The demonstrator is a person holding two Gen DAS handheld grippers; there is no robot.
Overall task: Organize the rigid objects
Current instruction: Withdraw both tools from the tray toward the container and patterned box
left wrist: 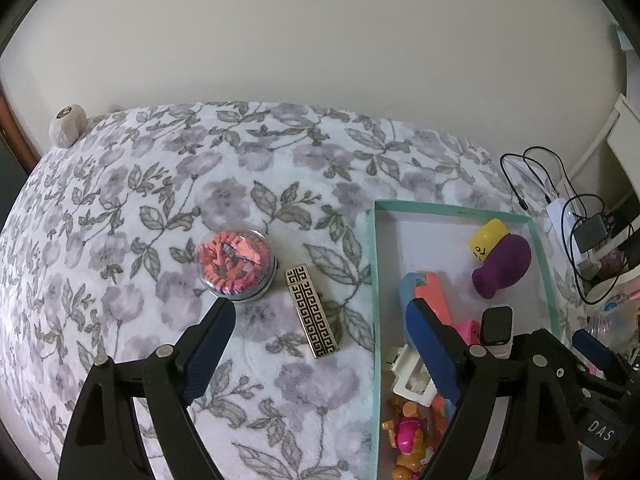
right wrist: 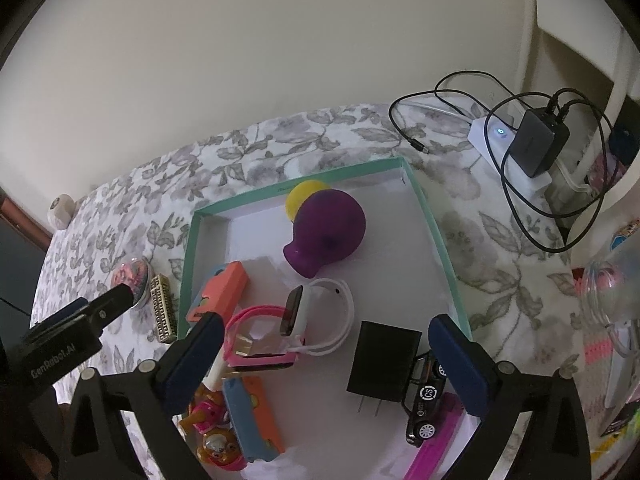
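Two handheld tongs hang over a surface draped in a white blanket [left wrist: 280,392] printed with grey flowers and leaves; what lies under the blanket cannot be told.

The left tongs [left wrist: 320,316] are spread wide and pinch nothing. Between their two blue-padded fingers, lying on the blanket, is a narrow gold-and-black patterned bar [left wrist: 314,311]. Just beyond the tip of the outer finger stands a clear domed case [left wrist: 236,266] with something orange and pink inside. The other finger reaches over the near edge of a shallow box with a teal rim [left wrist: 375,280].

The right tongs [right wrist: 326,334] are also spread wide, empty, and held over the inside of that box [right wrist: 436,240]. Between their fingers lie a black plug adapter [right wrist: 382,362], a white-strapped watch [right wrist: 298,310] and a pink-strapped watch [right wrist: 256,340]. Right by the right-hand finger is a small black toy car [right wrist: 426,400] resting on a pink strip [right wrist: 432,448]. Beyond the tongs, toward the box's far side, lie a purple bulb-shaped toy [right wrist: 326,228] touching a yellow piece [right wrist: 302,196], and an orange block [right wrist: 224,292]. Near the left-hand finger are a blue-and-orange case [right wrist: 252,416] and small orange-and-pink figures [right wrist: 212,428].

Past the box, to the right, a white power strip [right wrist: 500,148] with a black charger [right wrist: 538,140] and cables rests on the blanket.
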